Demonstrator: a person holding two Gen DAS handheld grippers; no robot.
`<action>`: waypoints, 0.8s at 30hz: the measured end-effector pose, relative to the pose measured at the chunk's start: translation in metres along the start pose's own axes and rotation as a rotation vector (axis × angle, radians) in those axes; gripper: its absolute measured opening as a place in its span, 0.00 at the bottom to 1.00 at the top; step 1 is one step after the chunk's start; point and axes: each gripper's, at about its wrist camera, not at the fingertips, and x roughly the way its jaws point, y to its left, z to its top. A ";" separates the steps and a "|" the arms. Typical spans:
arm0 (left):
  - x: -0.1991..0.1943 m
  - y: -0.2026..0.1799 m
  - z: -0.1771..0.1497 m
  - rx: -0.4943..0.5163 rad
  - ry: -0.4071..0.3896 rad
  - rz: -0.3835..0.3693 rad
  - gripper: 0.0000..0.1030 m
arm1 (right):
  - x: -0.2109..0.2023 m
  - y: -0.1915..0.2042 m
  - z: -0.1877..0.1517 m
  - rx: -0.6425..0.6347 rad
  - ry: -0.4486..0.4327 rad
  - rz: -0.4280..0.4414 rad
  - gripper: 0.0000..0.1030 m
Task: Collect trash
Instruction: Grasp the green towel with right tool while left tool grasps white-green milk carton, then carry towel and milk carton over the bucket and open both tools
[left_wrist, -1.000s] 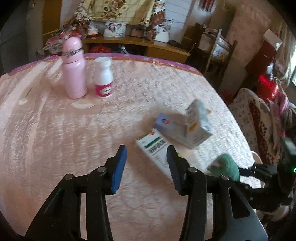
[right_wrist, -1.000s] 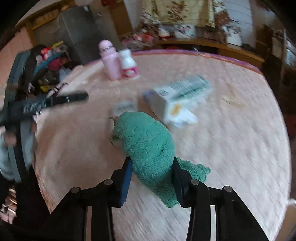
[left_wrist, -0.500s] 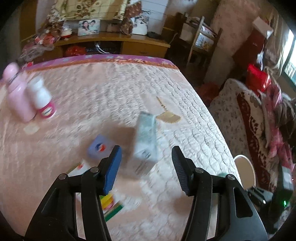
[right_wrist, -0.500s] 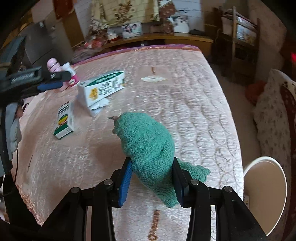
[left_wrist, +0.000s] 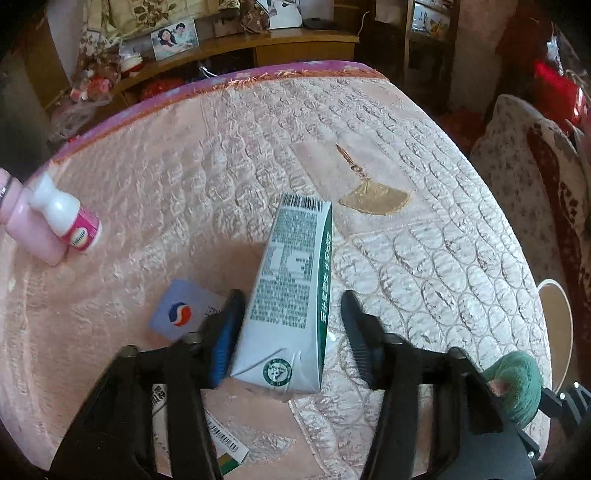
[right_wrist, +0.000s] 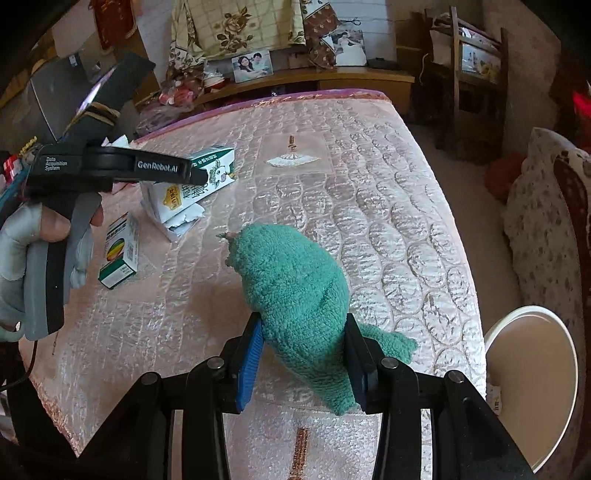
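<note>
One crumpled green-and-white milk carton (left_wrist: 291, 295)

Carton (left_wrist: 291, 295) on bed (left_wrist: 424, 229) — bottles (left_wrist: 64, 221) far left.

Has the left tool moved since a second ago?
Yes. The left tool swung right, away from the pink bottle, and its jaws have been closing around the milk carton.

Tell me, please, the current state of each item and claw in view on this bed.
Milk carton: lying down, between open left claw, whose jaws just closed further.
Green cloth: clamped in right claw.
Medicine box: lying flat.
White bottle: upright, capped.
</note>
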 end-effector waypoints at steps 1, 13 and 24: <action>-0.001 0.001 -0.002 -0.002 -0.005 -0.006 0.38 | 0.000 0.000 0.000 0.000 0.000 -0.002 0.39; -0.056 -0.001 -0.038 -0.047 -0.122 -0.204 0.37 | -0.013 -0.005 -0.010 0.004 -0.026 -0.074 0.39; -0.085 -0.053 -0.067 -0.009 -0.133 -0.354 0.37 | -0.043 -0.036 -0.026 0.063 -0.053 -0.142 0.39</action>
